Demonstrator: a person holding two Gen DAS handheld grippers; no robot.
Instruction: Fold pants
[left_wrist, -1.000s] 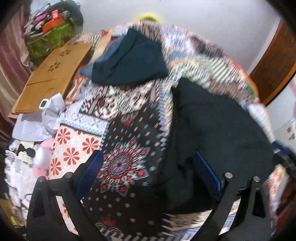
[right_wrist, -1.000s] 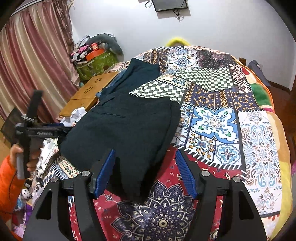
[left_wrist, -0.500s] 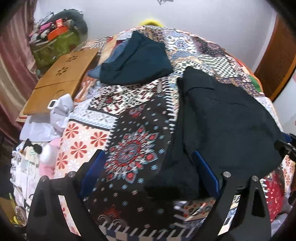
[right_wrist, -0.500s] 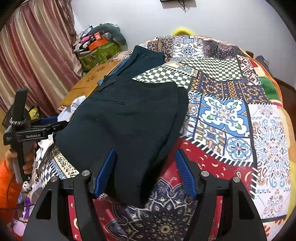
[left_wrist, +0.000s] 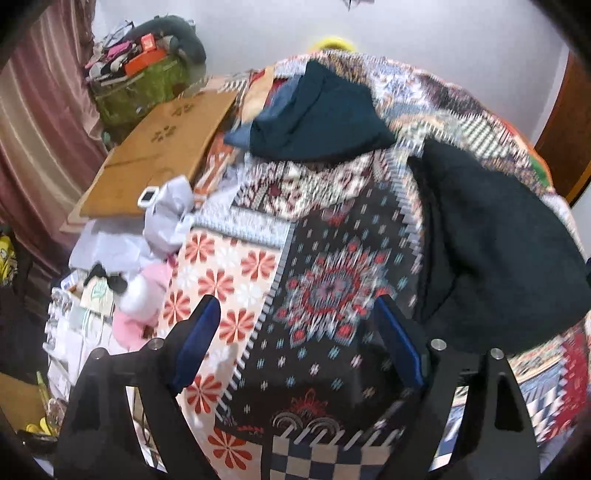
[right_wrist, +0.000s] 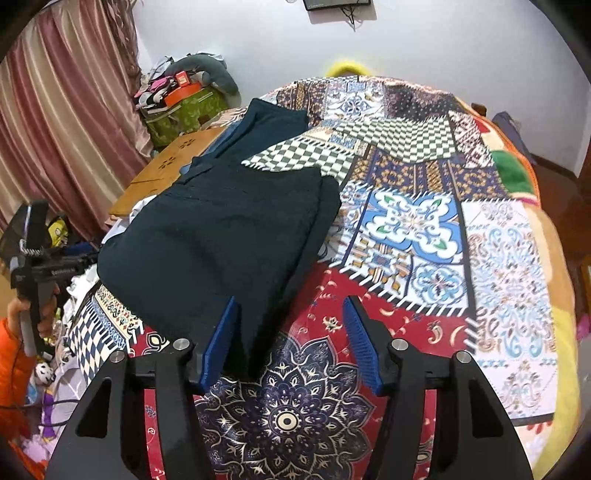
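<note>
The right gripper (right_wrist: 290, 341) hovers with blue-padded fingers (right_wrist: 221, 343) spread, empty, at the near edge of the folded dark teal pants (right_wrist: 221, 240) lying on the patchwork quilted bed (right_wrist: 424, 229); the left gripper (left_wrist: 295, 347), fingers likewise spread and empty, hangs over the quilt beside them; farther off lies another dark folded garment (left_wrist: 321, 118).

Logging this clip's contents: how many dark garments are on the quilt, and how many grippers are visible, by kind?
Folded dark pants near the grippers: 1
Dark garment at the quilt's far end: 1
Grippers, left and right, both open: 2
Total: 4
</note>
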